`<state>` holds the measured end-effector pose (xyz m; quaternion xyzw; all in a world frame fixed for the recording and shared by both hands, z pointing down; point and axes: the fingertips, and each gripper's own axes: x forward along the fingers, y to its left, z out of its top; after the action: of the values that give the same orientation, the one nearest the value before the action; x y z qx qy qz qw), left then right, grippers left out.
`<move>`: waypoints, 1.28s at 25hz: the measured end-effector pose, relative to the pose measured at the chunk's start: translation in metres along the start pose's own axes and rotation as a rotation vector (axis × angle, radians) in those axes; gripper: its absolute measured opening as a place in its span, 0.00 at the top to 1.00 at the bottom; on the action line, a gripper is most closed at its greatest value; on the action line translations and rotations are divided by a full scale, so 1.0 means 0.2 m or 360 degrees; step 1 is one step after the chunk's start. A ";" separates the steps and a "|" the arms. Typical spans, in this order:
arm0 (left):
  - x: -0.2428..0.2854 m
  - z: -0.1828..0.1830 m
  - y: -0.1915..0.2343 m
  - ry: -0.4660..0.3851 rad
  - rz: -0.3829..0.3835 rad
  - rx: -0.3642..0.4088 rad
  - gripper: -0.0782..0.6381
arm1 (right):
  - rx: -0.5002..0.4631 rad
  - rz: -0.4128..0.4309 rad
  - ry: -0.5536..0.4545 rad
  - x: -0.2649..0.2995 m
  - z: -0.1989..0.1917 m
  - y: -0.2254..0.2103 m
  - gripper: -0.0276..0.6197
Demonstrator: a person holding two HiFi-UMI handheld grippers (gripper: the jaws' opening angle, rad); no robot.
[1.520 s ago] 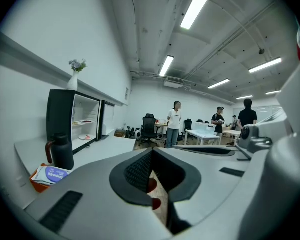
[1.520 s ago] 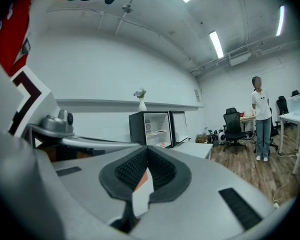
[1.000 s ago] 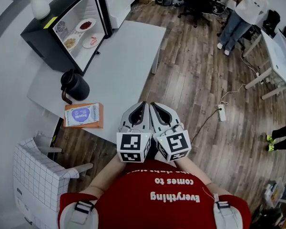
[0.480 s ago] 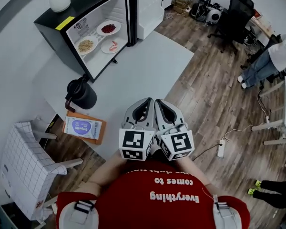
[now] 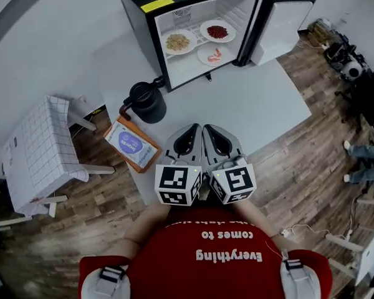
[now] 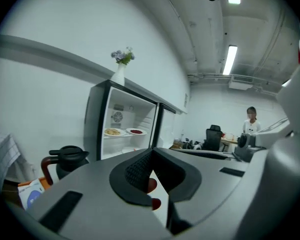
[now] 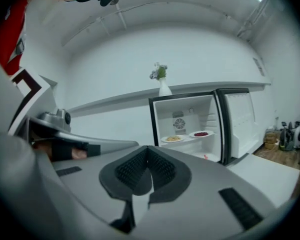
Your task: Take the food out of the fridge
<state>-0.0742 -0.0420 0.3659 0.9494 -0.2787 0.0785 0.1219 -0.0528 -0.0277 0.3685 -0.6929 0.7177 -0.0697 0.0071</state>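
A black mini fridge point(image 5: 174, 5) stands open on the white table point(image 5: 262, 104), its door point(image 5: 280, 27) swung to the right. Inside it, a plate of noodles point(image 5: 178, 42) and a plate of red food point(image 5: 217, 31) share a shelf, and a plate with shrimp point(image 5: 213, 55) lies lower down. My left gripper point(image 5: 190, 131) and right gripper point(image 5: 212, 131) hover side by side over the table's near edge, well short of the fridge. Both are shut with nothing between the jaws. From the right gripper point(image 7: 147, 149) the fridge point(image 7: 190, 124) lies straight ahead; from the left gripper point(image 6: 152, 151) the fridge point(image 6: 130, 119) sits ahead to the left.
A black jug point(image 5: 146, 101) and an orange box with a blue-and-white pack point(image 5: 133, 144) sit on the table's left end. A checked-cloth stand point(image 5: 40, 148) is on the floor to the left. A vase point(image 6: 119, 74) tops the fridge. A person point(image 6: 251, 121) stands far off.
The head view has swung round: the fridge went from the upper left to the top centre and looks closer. Both grippers stayed shut and side by side in front of the body.
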 end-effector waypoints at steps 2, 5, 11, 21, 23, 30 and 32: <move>0.03 0.02 0.09 -0.0023 0.0147 -0.0057 0.88 | -0.0032 0.0153 0.0032 0.11 0.01 0.01 0.94; 0.09 0.06 0.19 -0.0049 0.0347 -0.0105 0.88 | -0.0082 0.0365 0.0074 0.24 0.03 0.00 0.94; 0.22 0.10 0.30 -0.0077 0.0626 -0.0075 0.88 | 0.0030 0.0563 0.0184 0.45 0.00 -0.14 0.93; 0.36 0.01 0.34 -0.0040 0.0852 -0.0121 0.88 | 0.0410 0.0595 0.0324 0.85 -0.07 -0.51 0.80; 0.38 -0.02 0.34 -0.0012 0.0865 -0.0131 0.88 | 0.0565 0.0607 0.0379 0.94 -0.11 -0.55 0.78; 0.45 -0.06 0.40 0.0049 0.0899 -0.0091 0.88 | 0.0774 0.0550 0.0422 1.23 -0.17 -0.64 0.77; 0.46 -0.07 0.42 0.0069 0.0900 -0.0056 0.88 | 0.0862 0.0524 0.0438 1.30 -0.19 -0.66 0.77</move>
<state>-0.0440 -0.1536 0.4159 0.8297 -0.5312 0.1248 0.1175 0.0633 -0.2867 0.4431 -0.5249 0.7694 -0.3483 0.1052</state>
